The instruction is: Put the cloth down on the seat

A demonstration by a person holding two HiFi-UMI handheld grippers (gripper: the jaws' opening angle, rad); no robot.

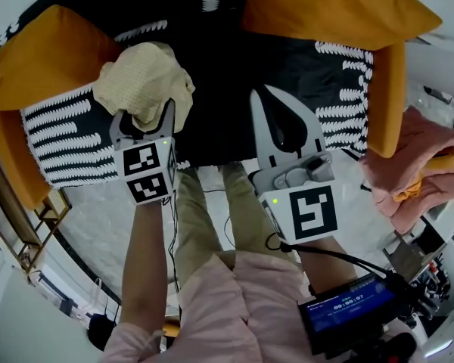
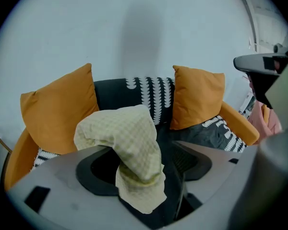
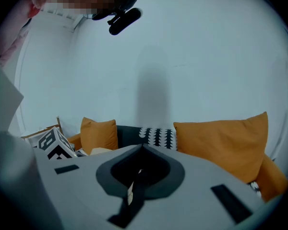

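A pale yellow waffle cloth hangs bunched over the left part of the armchair's black seat. My left gripper is shut on the cloth's lower part. In the left gripper view the cloth drapes over and between the jaws of the left gripper, above the seat. My right gripper hovers over the seat's front edge, shut with nothing in it. In the right gripper view the right gripper has its jaw tips together and points at the chair back.
Orange cushions lean at both sides of the chair, whose black-and-white patterned cover hangs over its arms. A pile of pink fabric lies to the right. The person's legs stand before the seat.
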